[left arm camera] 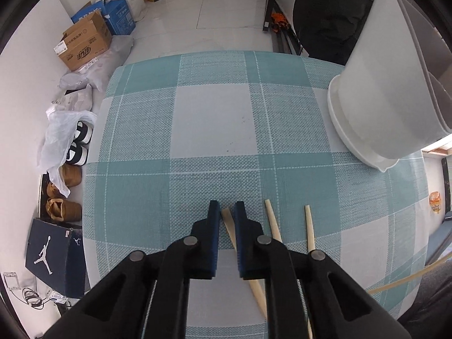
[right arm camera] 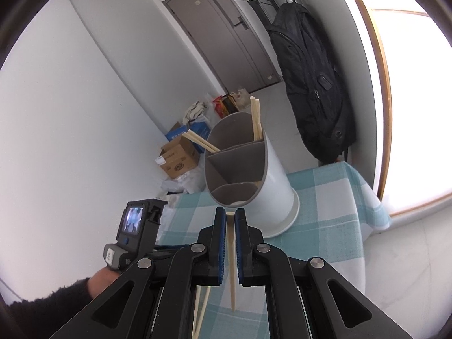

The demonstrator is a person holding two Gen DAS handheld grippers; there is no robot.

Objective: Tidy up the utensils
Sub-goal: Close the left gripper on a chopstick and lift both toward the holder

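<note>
My left gripper [left arm camera: 226, 206] points steeply down at the teal checked tablecloth [left arm camera: 212, 118], its blue pads closed on the end of a pale wooden chopstick [left arm camera: 227, 220] that lies on the cloth. Two more chopsticks [left arm camera: 272, 220] [left arm camera: 309, 226] lie just to its right. My right gripper [right arm camera: 230, 214] is shut on another chopstick [right arm camera: 231, 254], held lengthwise between the pads, just short of the white utensil holder [right arm camera: 271, 175]. The holder has grey inner dividers, and chopsticks [right arm camera: 255, 118] stand in its far compartments. In the left wrist view the holder [left arm camera: 375, 90] stands at the right.
Cardboard boxes [left arm camera: 84, 42], bags and shoes [left arm camera: 76, 141] lie on the floor past the table's left edge. A black backpack [right arm camera: 313, 79] hangs behind the table's far corner. In the right wrist view, a hand [right arm camera: 104, 279] holds the left gripper's camera body [right arm camera: 135, 231] at lower left.
</note>
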